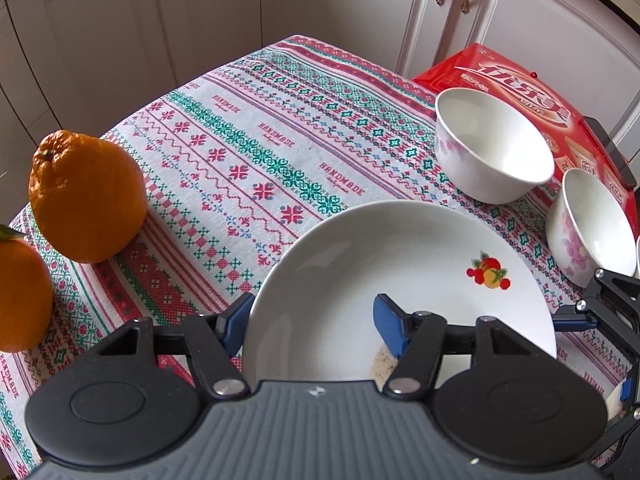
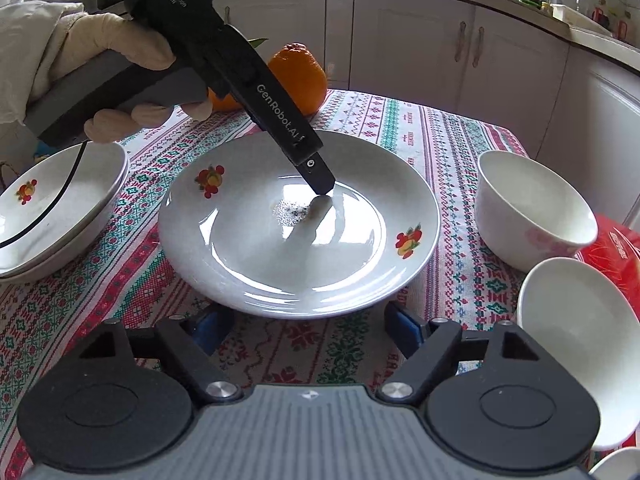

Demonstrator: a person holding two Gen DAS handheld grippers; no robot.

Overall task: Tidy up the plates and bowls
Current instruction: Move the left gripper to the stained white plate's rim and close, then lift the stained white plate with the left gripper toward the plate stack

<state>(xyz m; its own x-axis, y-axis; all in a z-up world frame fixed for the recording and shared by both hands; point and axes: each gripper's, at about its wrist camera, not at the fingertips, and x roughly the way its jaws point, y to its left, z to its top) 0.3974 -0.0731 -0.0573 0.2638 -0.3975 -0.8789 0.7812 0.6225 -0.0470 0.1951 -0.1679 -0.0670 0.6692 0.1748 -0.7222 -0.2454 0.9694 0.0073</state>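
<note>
White plate (image 2: 280,248) sits mid-tabletop (image 1: 248,152). Left hand-held gripper (image 1: 312,326) straddles its rim, one finger (image 2: 318,178) touching inside, jaws not pinching. Right hand-held gripper (image 2: 310,330) gapes half-wide just beside the plate, empty. Two bowls (image 2: 532,216) stand near it.

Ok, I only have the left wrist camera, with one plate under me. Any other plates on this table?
Observer: Yes. A stack of plates sits beside your plate, at the left edge of the right wrist view.
Operator: Is the right gripper holding anything?
Observer: No. The right gripper is open with nothing between its fingers; the plate's near rim lies just ahead of it.
Operator: Does my inner finger touch the plate?
Observer: It seems so. On the left gripper, that finger meets the plate's middle with its tip.
</note>
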